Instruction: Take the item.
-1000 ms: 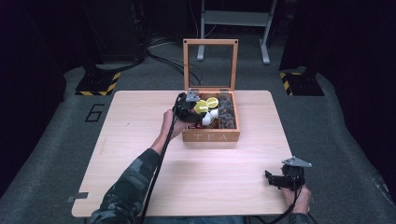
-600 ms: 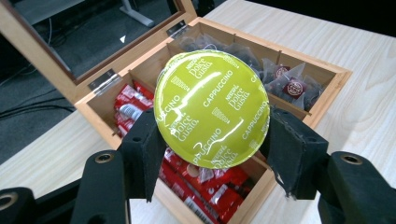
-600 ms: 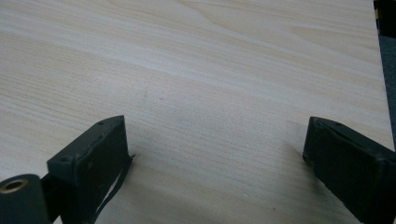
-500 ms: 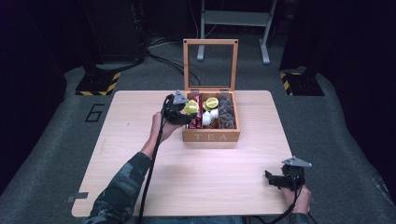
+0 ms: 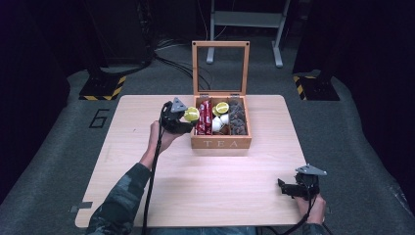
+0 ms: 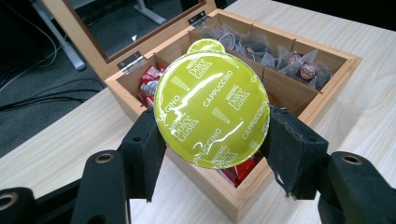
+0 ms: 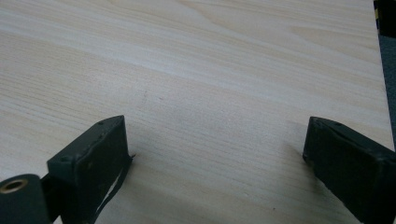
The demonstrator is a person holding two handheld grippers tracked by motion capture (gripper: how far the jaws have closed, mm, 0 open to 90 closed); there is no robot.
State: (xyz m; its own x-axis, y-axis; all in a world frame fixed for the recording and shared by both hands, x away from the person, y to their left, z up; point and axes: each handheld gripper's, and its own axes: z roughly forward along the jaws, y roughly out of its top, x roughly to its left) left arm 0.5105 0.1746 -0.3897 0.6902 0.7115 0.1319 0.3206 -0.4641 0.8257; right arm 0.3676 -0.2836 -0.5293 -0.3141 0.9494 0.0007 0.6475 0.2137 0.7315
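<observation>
Jaws of the left gripper [image 6: 212, 140] clamp a lime-green coffee capsule [image 6: 212, 103] by its rim, one black pad on either side, the foil lid printed "Cappuccino" facing the gripper's camera. In the high view, the left gripper [image 5: 182, 117] holds the capsule [image 5: 191, 114] just beside the left wall of a wooden tea box [image 5: 221, 142], which sits at the far middle of the table [image 5: 147, 196] with its glass-paned lid standing open. Red sachets [image 5: 203, 117] fill the box's left compartment, another green capsule [image 5: 222, 107] and white pods lie in the middle one, and grey pyramid tea bags [image 5: 237, 116] fill the right. At the table's near right corner, the right gripper [image 5: 286, 187] rests low over bare wood, its jaws spread wide and holding nothing [image 7: 215, 154].
</observation>
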